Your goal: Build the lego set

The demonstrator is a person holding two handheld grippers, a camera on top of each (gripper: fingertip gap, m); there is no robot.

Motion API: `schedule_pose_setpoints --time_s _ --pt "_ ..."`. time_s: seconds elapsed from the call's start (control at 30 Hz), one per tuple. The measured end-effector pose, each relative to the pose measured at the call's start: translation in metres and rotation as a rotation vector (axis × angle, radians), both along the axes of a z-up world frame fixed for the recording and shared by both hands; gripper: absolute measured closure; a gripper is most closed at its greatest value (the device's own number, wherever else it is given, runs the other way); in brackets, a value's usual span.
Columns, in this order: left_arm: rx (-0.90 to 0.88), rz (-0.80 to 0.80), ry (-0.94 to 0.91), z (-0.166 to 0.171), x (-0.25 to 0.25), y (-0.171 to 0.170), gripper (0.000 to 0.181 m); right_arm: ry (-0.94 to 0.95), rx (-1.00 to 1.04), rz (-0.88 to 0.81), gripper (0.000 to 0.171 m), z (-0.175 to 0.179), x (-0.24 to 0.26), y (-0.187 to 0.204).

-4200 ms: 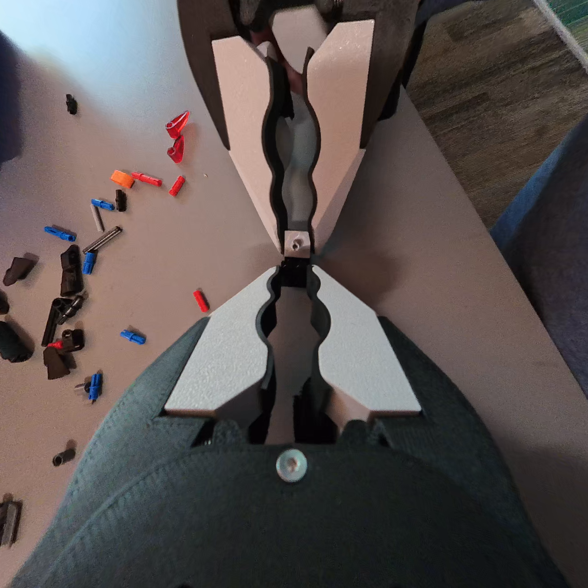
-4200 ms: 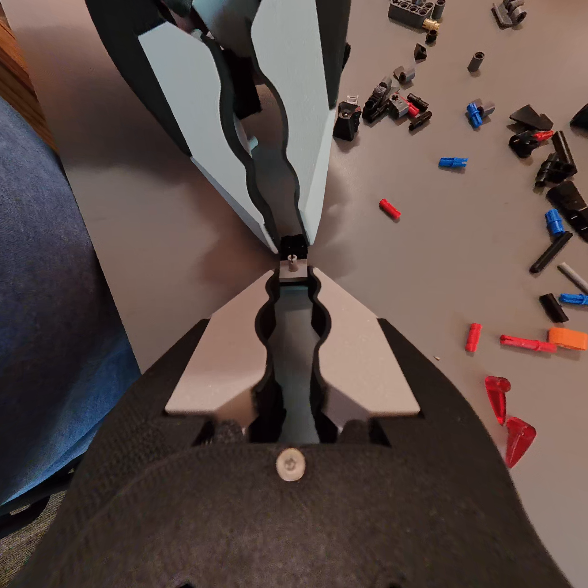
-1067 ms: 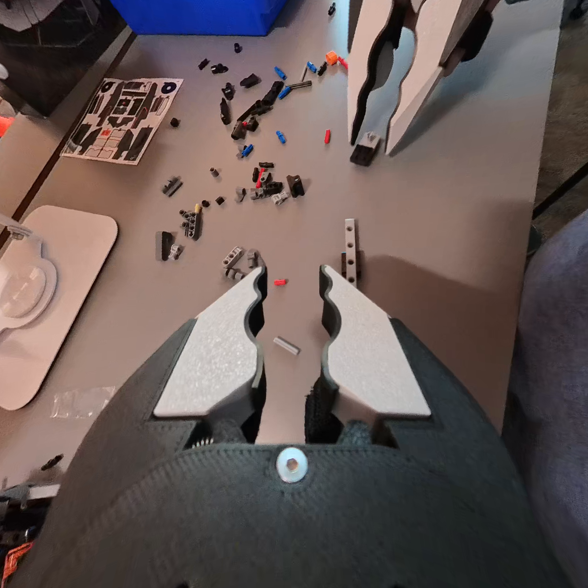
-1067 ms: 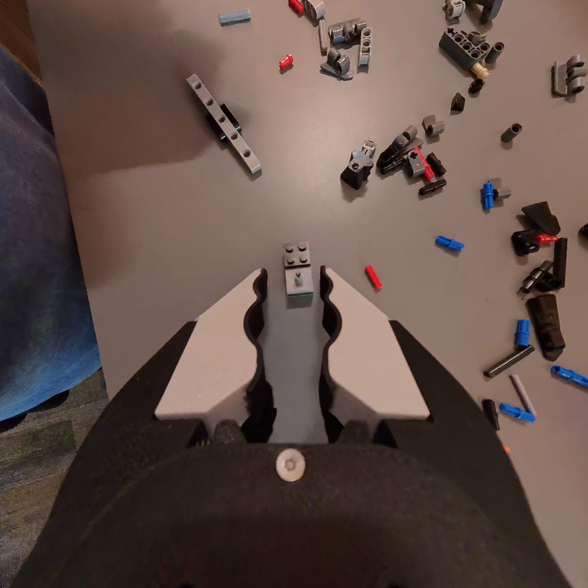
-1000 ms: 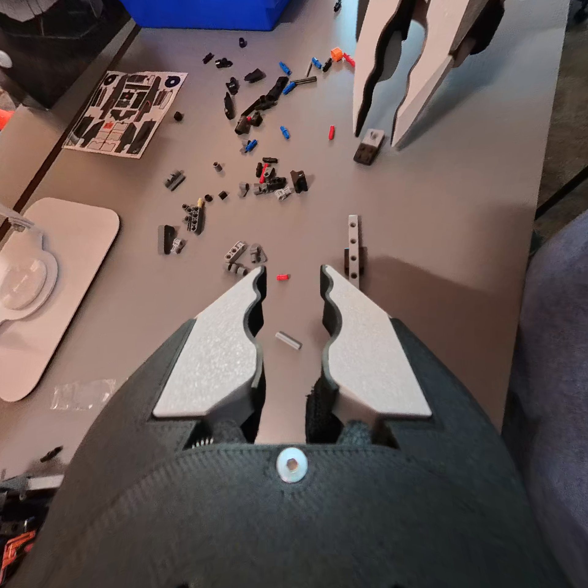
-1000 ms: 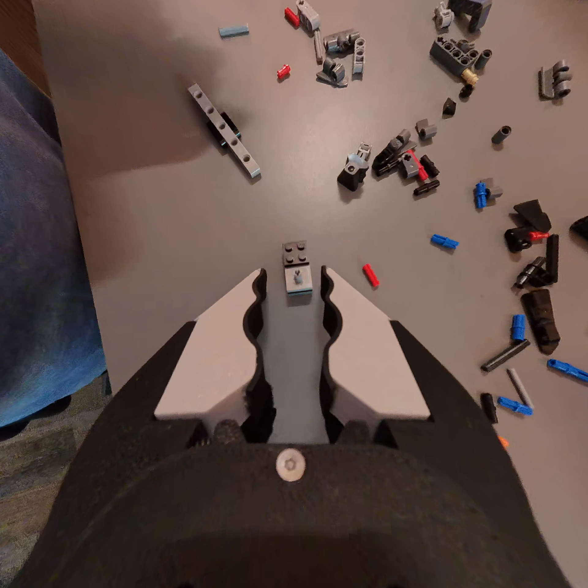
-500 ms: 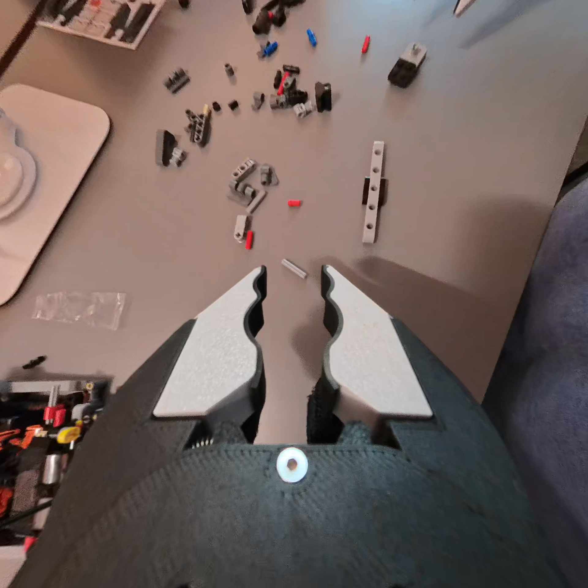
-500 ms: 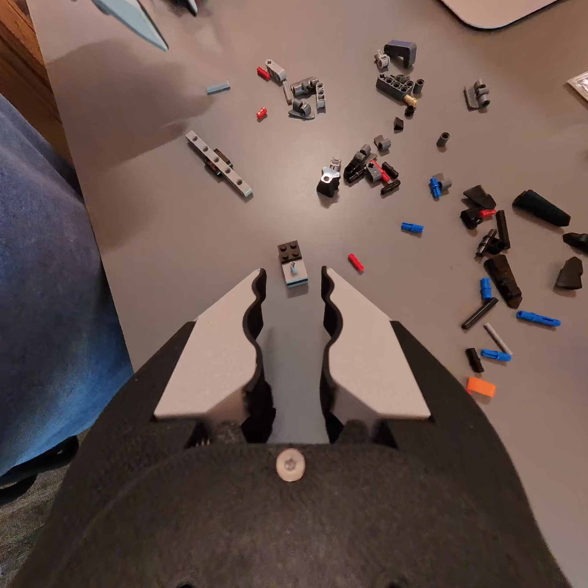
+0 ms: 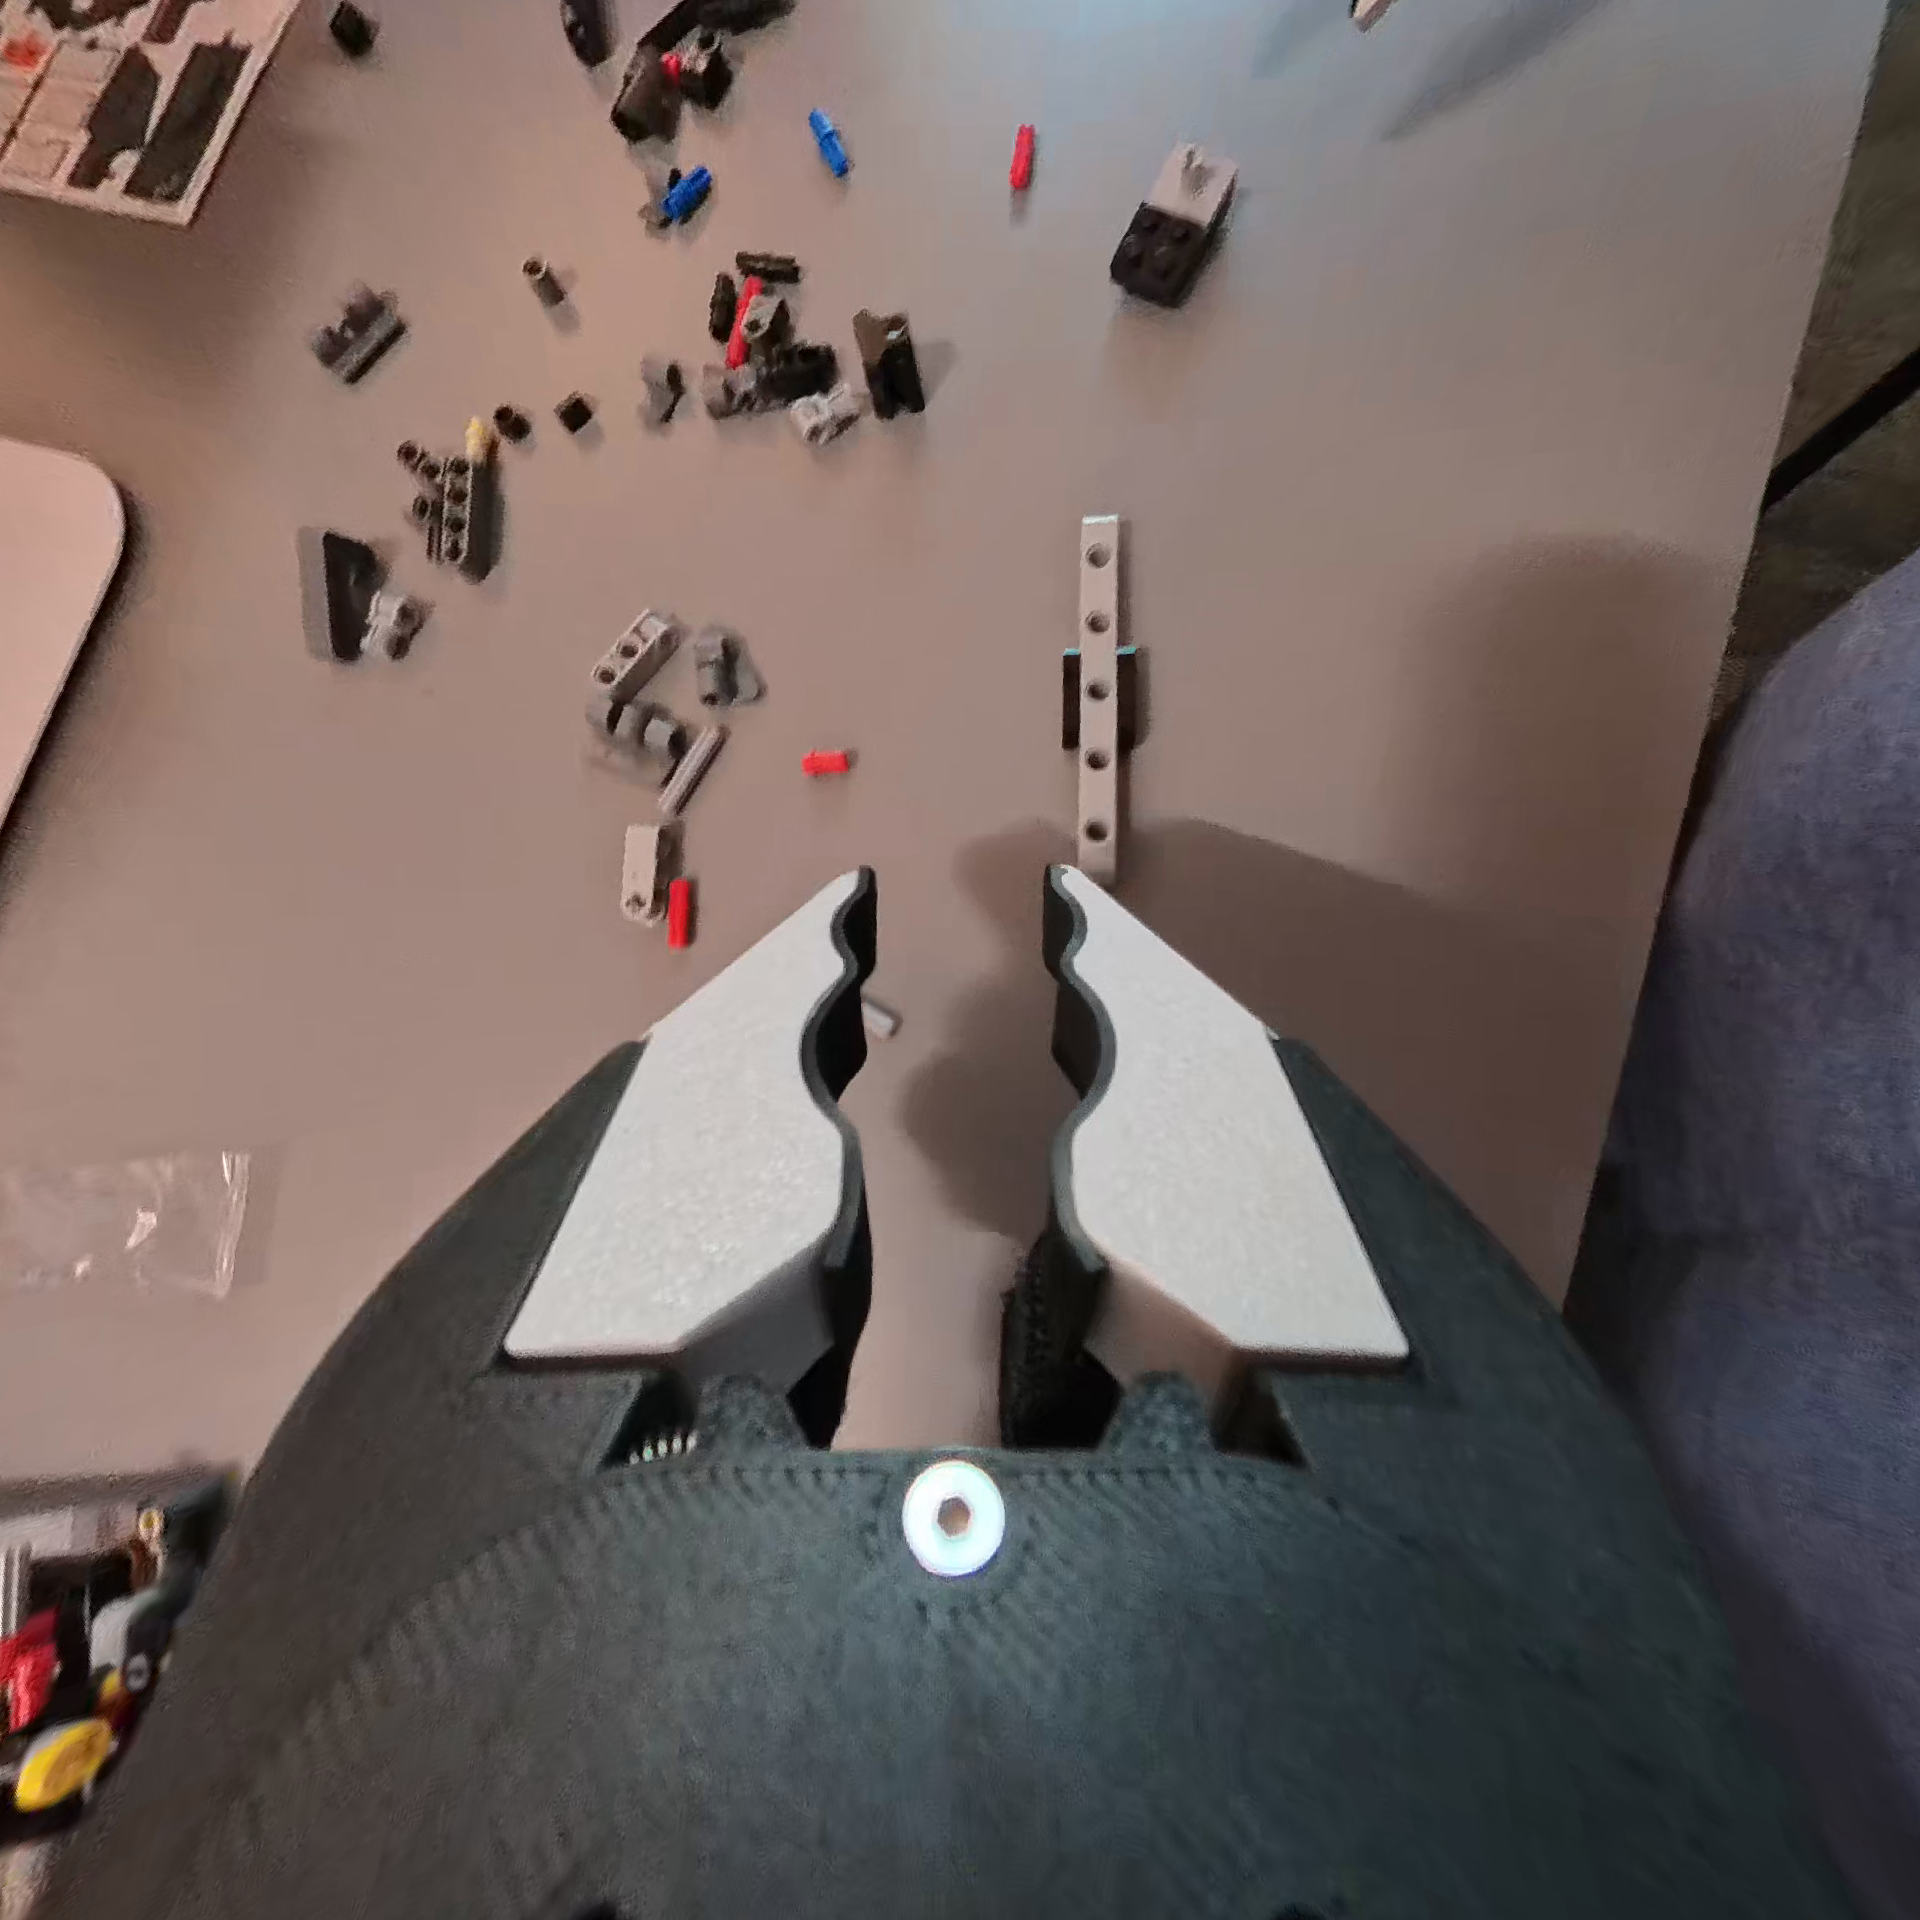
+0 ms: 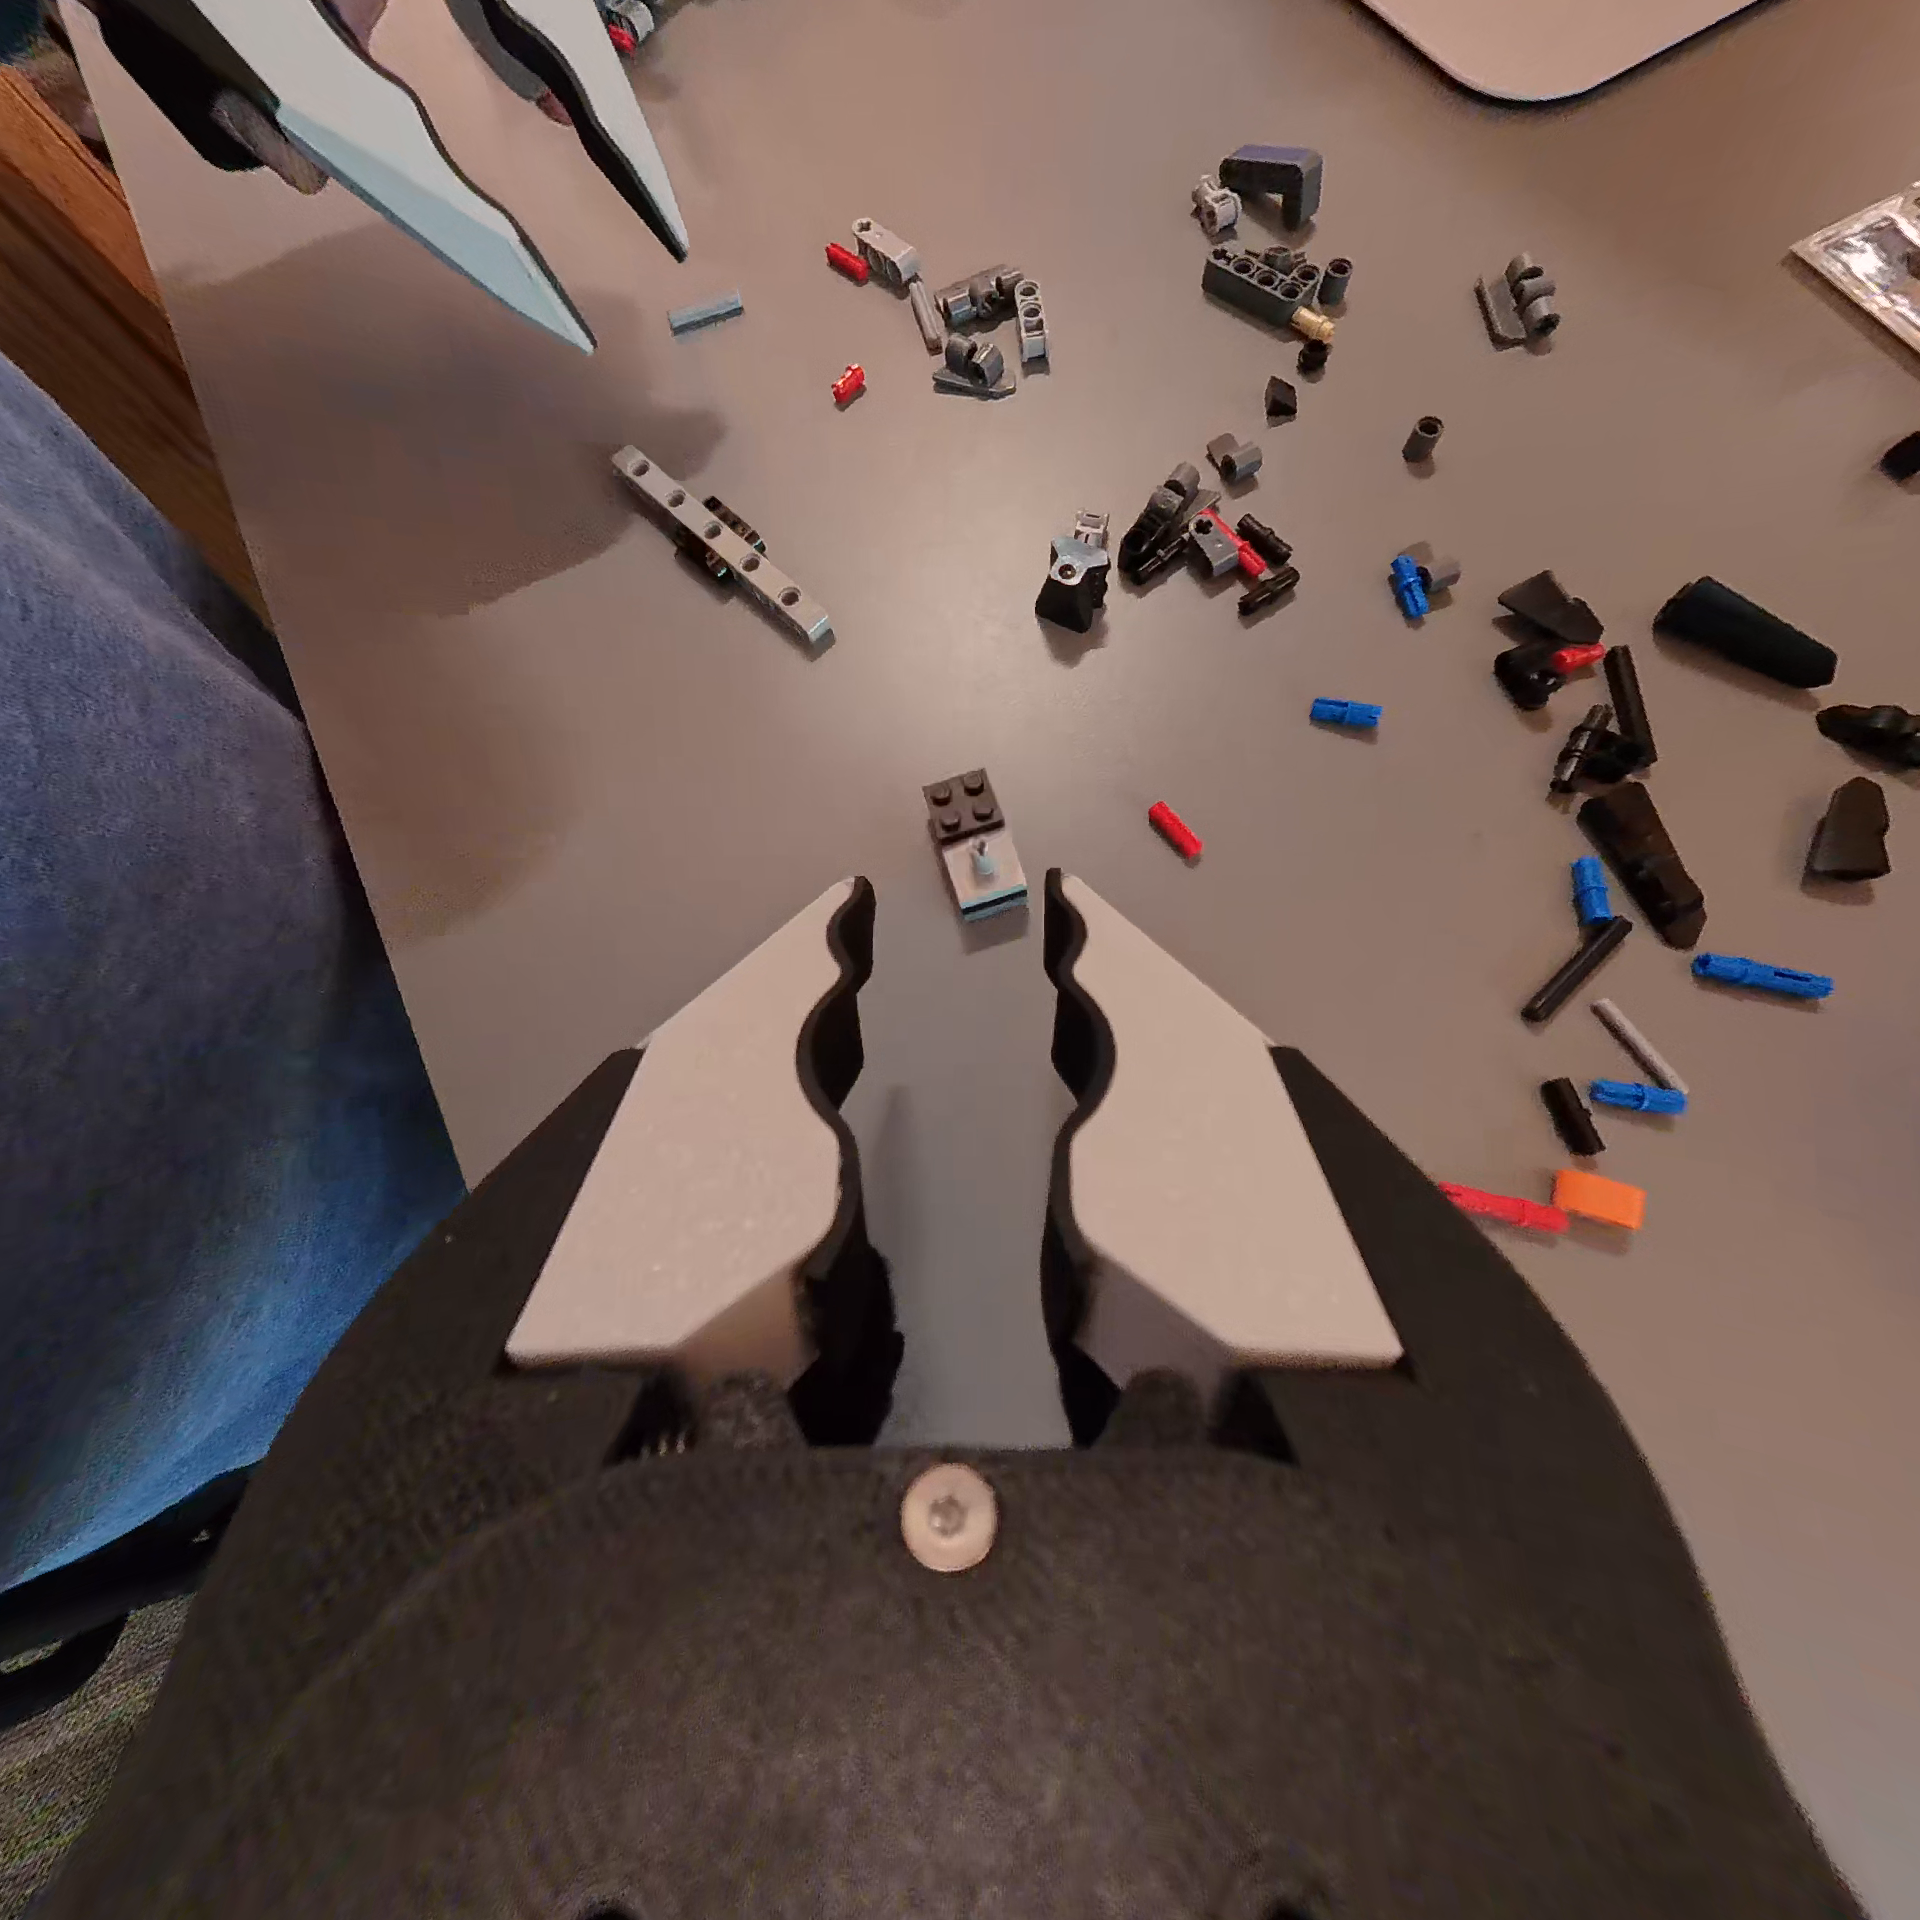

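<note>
A small build, a black studded plate joined to a grey plate with a peg (image 10: pixel 977 847), lies on the grey table just ahead of my right gripper (image 10: pixel 954 886), which is open and empty. It also shows far off in the left wrist view (image 9: pixel 1174 223). My left gripper (image 9: pixel 956 881) is open and empty above the table. A short grey bar (image 9: pixel 883 1018) lies partly hidden under its left finger. A long grey beam with holes (image 9: pixel 1099 707) on a black piece lies just beyond its right fingertip. The right wrist view shows the beam (image 10: pixel 717 545) and the left gripper (image 10: pixel 632 299).
Loose black, grey, blue and red pieces (image 10: pixel 1195 540) are scattered over the table's middle and right. A sticker sheet (image 9: pixel 114 114), a white pad (image 9: pixel 42 603) and a clear bag (image 9: pixel 125 1221) lie on the left. A person's blue clothing (image 10: pixel 156 935) borders the table edge. My hands' fingertips stand some 20 cm from each other. My right tips are about 20 cm from the short grey bar (image 9: pixel 883 1018), my left tips only 4 cm.
Both grippers, earlier shut together on the small build, have opened and drawn apart, leaving it on the table. My left gripper has since moved forward over the short grey bar.
</note>
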State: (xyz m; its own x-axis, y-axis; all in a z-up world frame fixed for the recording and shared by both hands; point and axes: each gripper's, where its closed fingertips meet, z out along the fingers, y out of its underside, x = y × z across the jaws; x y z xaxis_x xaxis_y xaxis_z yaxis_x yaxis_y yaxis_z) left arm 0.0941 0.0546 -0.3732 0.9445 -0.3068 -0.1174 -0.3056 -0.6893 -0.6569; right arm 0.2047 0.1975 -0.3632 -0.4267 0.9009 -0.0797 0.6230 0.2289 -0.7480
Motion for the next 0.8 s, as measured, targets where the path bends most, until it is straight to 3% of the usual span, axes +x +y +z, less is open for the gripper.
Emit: schedule_pose_setpoints --time_s 0.03,0.33,0.53,0.63,0.8 --pt "0.001 -0.015 -0.004 0.000 0.004 0.003 0.151 0.001 -0.002 -0.002 0.141 0.000 0.001 0.000" --pt "-0.116 -0.101 -0.011 -0.024 0.025 0.013 0.157 0.005 -0.011 -0.036 0.142 0.000 0.007 0.003" --pt "-0.063 -0.079 -0.005 -0.017 0.025 0.020 0.155 0.025 -0.017 -0.040 0.143 0.002 0.003 0.002" --pt "-0.008 -0.053 0.007 -0.004 0.018 0.039 0.154 0.032 -0.014 -0.028 0.143 0.004 -0.004 -0.001" --pt "0.077 -0.035 0.001 0.012 0.018 0.099 0.149 0.044 -0.032 -0.025 0.144 0.003 -0.015 -0.002"
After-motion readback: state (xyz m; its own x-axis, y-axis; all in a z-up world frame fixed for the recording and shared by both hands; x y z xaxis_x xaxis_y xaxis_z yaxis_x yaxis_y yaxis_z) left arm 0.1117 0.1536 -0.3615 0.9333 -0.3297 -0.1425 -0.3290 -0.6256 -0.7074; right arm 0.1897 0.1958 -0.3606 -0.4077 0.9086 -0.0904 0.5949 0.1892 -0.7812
